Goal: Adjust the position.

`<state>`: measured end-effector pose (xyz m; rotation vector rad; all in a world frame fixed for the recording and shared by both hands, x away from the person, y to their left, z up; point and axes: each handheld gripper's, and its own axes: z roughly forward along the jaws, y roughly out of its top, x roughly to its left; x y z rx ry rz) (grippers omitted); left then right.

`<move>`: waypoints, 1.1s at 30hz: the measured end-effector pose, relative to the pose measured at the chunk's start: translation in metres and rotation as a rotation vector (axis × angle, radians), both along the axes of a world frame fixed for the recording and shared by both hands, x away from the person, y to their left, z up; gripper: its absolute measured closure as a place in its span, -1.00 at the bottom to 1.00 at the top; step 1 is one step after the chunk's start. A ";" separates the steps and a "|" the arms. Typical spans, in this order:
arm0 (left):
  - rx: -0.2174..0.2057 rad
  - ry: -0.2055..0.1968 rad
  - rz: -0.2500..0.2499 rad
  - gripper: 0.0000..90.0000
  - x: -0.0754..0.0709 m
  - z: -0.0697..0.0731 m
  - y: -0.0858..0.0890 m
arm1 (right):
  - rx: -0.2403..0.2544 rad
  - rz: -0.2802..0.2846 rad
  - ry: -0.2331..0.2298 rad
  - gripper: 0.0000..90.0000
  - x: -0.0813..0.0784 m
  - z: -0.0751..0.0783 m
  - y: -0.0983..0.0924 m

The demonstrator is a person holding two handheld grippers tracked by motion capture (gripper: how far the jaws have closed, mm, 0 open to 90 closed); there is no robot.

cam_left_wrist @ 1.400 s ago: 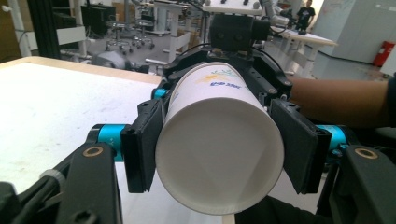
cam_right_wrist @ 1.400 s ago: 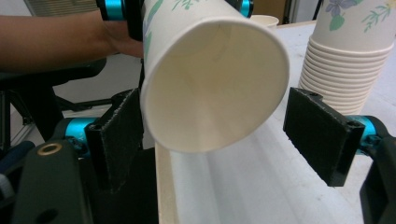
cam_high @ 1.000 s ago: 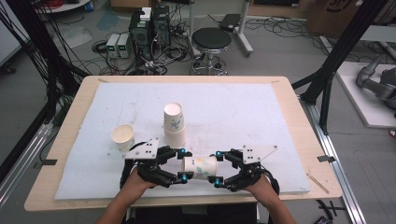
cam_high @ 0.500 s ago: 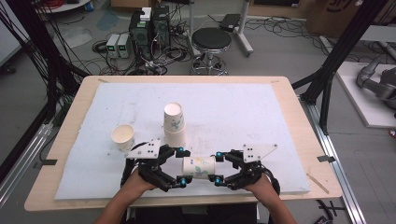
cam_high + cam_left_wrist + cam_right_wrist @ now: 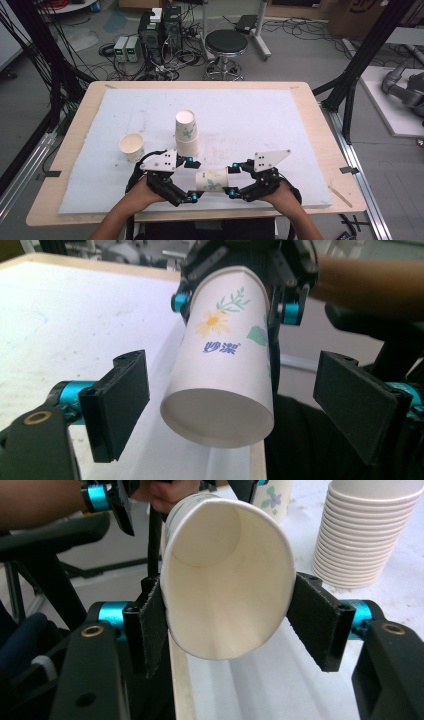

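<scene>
we grip the flowered paper cup (image 5: 212, 180) sideways in our right gripper (image 5: 227, 625), just in front of the cup stack (image 5: 186, 134). left gripper (image 5: 230, 410) has just opened, released. risk: the squeezed rim buckles and the cup slips out.

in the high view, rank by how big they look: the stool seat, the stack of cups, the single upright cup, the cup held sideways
1. Stool seat, though it stands farther back on the floor.
2. Stack of cups.
3. Held cup in the right gripper and the single upright cup: they look alike, so unranked.
</scene>
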<state>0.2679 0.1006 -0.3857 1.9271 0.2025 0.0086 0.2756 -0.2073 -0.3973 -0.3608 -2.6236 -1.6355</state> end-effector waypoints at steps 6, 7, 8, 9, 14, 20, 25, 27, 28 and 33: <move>0.074 -0.010 0.003 -0.66 0.003 0.001 -0.005 | -0.087 0.013 -0.022 -0.21 0.003 0.012 0.007; 0.087 -0.012 0.007 -0.65 0.004 0.002 -0.006 | -0.106 0.012 -0.024 -0.21 0.004 0.014 0.008; 0.096 -0.017 0.008 -0.65 0.004 0.002 -0.007 | -0.127 0.012 -0.024 -0.21 0.004 0.016 0.010; 0.113 -0.027 0.007 -0.64 0.005 0.003 -0.008 | -0.143 0.019 -0.028 -0.21 0.005 0.018 0.011; 0.162 -0.043 -0.007 -0.64 0.006 0.004 -0.011 | -0.225 0.032 -0.047 -0.21 0.007 0.025 0.020; 0.220 -0.065 -0.021 -0.61 0.006 0.003 -0.016 | -0.305 0.061 -0.060 -0.21 0.009 0.031 0.033; 0.248 -0.075 -0.032 -0.59 0.006 0.003 -0.018 | -0.378 0.077 -0.075 -0.21 0.011 0.035 0.043; 0.259 -0.075 -0.032 -0.59 0.006 0.002 -0.019 | -0.397 0.083 -0.073 -0.21 0.011 0.037 0.046; 0.265 -0.075 -0.034 -0.58 0.006 0.002 -0.019 | -0.408 0.085 -0.081 -0.21 0.011 0.038 0.048; 0.287 -0.078 -0.040 -0.55 0.007 0.000 -0.021 | -0.461 0.101 -0.092 -0.21 0.012 0.041 0.055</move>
